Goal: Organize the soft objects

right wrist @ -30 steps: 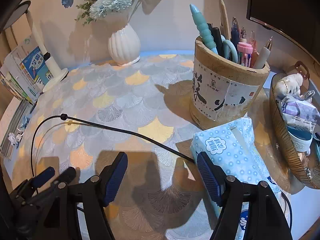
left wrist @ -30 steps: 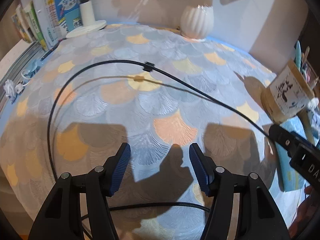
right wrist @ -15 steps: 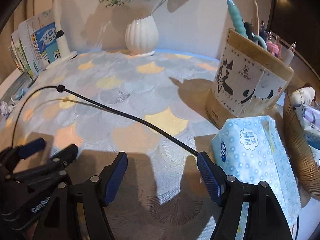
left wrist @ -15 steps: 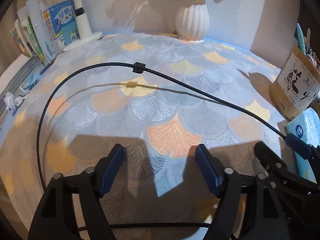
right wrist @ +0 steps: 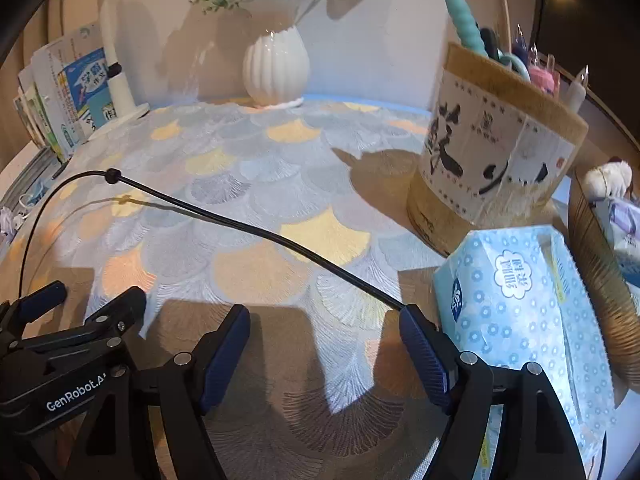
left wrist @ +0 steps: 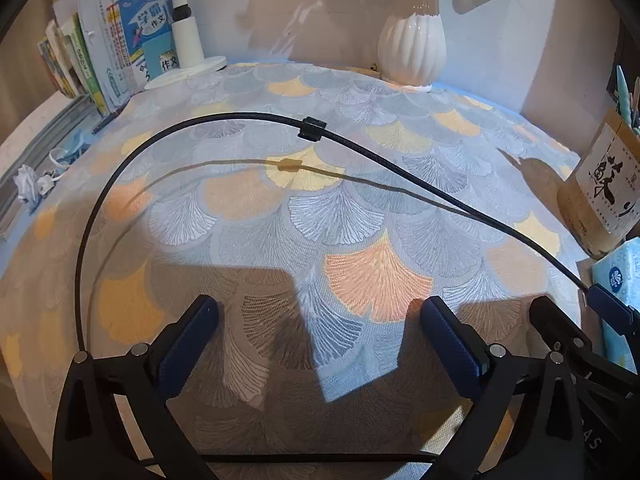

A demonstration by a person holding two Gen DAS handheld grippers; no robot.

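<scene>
A soft pale-blue tissue pack [right wrist: 516, 304] lies on the patterned tablecloth [right wrist: 256, 208], just right of my right gripper [right wrist: 324, 340]; its corner shows at the left wrist view's right edge [left wrist: 618, 280]. The right gripper's jaws are opening with only cloth between them, and the right finger [right wrist: 424, 348] stands beside the pack. My left gripper [left wrist: 316, 328] hovers over bare cloth, its jaws opening wide with nothing between them. It also appears at the lower left of the right wrist view [right wrist: 80, 304]. A woven basket [right wrist: 600, 280] at the far right holds a small plush toy [right wrist: 608, 178] and packets.
A black cable [left wrist: 360, 152] arcs above the cloth between the two grippers. A pen holder [right wrist: 496, 164] full of pens stands behind the tissue pack. A white vase [left wrist: 412, 48] stands at the back, books [left wrist: 120, 56] and a lamp base [left wrist: 188, 72] at the back left.
The left gripper's jaws have spread much wider and its view tilted up. The right gripper sank a little and rolled, bringing the tissue pack closer beside its right finger.
</scene>
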